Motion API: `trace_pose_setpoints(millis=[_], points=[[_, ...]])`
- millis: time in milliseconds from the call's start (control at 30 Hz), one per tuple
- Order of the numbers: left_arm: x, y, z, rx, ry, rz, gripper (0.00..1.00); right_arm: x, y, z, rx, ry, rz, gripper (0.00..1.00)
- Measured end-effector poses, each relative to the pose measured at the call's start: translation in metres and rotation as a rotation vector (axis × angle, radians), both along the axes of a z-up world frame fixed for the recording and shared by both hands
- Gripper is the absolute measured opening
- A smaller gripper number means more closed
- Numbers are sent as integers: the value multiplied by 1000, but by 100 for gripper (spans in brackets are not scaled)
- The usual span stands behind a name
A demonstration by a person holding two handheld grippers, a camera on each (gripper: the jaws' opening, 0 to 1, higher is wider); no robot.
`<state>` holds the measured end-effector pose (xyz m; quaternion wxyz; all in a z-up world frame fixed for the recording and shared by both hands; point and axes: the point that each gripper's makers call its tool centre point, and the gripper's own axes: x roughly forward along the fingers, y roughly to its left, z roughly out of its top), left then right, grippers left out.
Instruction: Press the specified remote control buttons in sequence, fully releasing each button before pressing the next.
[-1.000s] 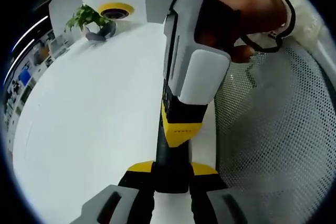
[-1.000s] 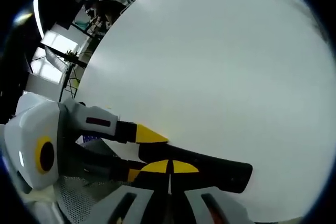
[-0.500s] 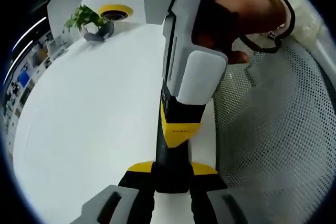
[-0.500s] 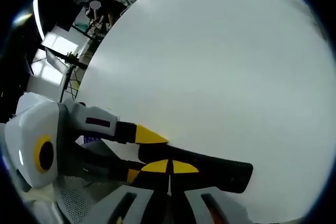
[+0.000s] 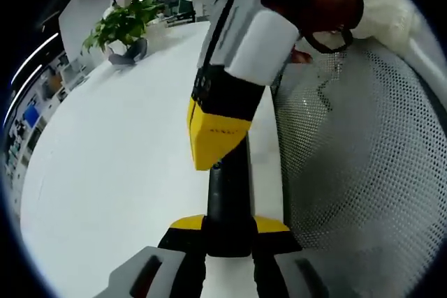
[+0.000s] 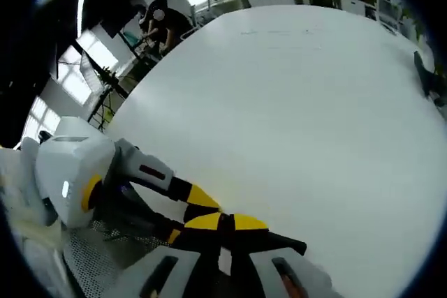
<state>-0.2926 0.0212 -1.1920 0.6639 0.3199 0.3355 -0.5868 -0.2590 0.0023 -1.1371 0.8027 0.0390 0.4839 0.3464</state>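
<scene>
progress: honestly hard to call. No buttons are readable on the remote (image 5: 227,193) in either view, so I can't tell which presses are done or how many are left. My guess is it's mid-sequence, since both claws are right at the remote.

remote: long black bar sticking out over the white counter (image 5: 119,172), close to the counter's edge, with a mesh chair (image 5: 349,144) just past that edge.

left claw (image 5: 227,225): clamped onto the near end of the remote, one yellow-tipped jaw on each side. Looks like a steady hold.

right claw (image 6: 222,222): jaws pinched together, nothing between them, so it's working as one blunt poking tip. In the left gripper view its yellow nose sits right over the far part of the remote. Can't tell whether it's touching a button or just clear of it.

what's left: if that tip is down on a button, it needs to come fully off before the next press. Final state isn't checkable from here.

other stuff: potted plant (image 5: 126,26) well beyond the remote on the far side of the counter; a person (image 6: 160,19) way off past the counter.
</scene>
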Motion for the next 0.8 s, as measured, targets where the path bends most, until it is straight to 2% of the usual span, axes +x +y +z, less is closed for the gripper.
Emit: trace_pose_setpoints(millis=[100, 300, 333, 500, 667, 800], points=[[1, 1, 1, 19, -38, -26, 23, 8, -7, 25, 51, -90, -33, 11], [3, 2, 4, 13, -34, -22, 23, 20, -28, 68, 130, -273, -116, 25], [4, 2, 4, 12, -36, -22, 23, 20, -29, 70, 134, -285, -125, 30], [9, 6, 5, 23, -29, -40, 23, 31, -52, 100, 136, -456, -207, 52], [17, 9, 7, 34, -23, -53, 23, 38, -71, 126, 163, -561, -276, 67], [26, 12, 7, 41, -24, -58, 23, 38, -78, 134, 196, -580, -311, 80]])
